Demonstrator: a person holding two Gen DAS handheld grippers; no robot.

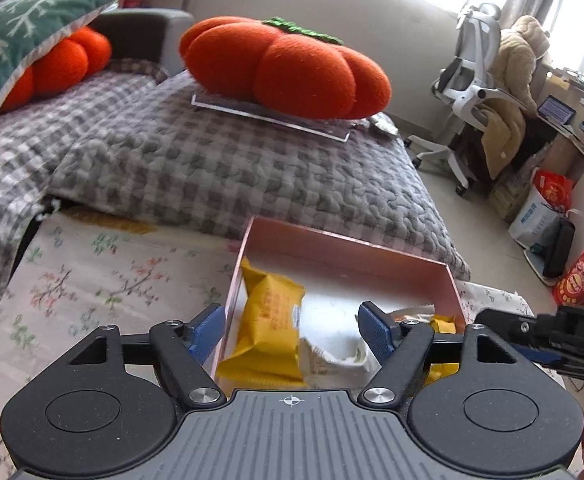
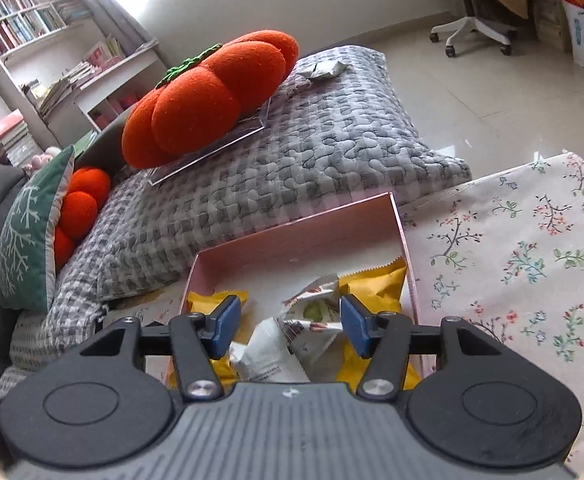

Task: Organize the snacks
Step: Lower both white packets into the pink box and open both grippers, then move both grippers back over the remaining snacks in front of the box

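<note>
Pink cardboard box [image 2: 304, 236] sits open on the floral cloth [image 2: 532, 248], with crinkly yellow packets [image 1: 270, 320] and white wrappers [image 2: 312, 320] inside. Left gripper [image 1: 292, 330] and right gripper [image 2: 286, 326] both hover over it, ribbed blue pads apart, gripping nothing.

left tongs [image 1: 292, 330]: black linkage arms, blue ribbed pads [image 1: 376, 330], silver pivot screws
left housing [image 1: 290, 436]: grey ribbed plate w/ white crosshair mark, 2 round black discs
right tongs [image 2: 287, 326]: same build, black arms, blue pads [image 2: 354, 330], silver screws
right housing [image 2: 290, 432]: grey ribbed, small white mark
</note>
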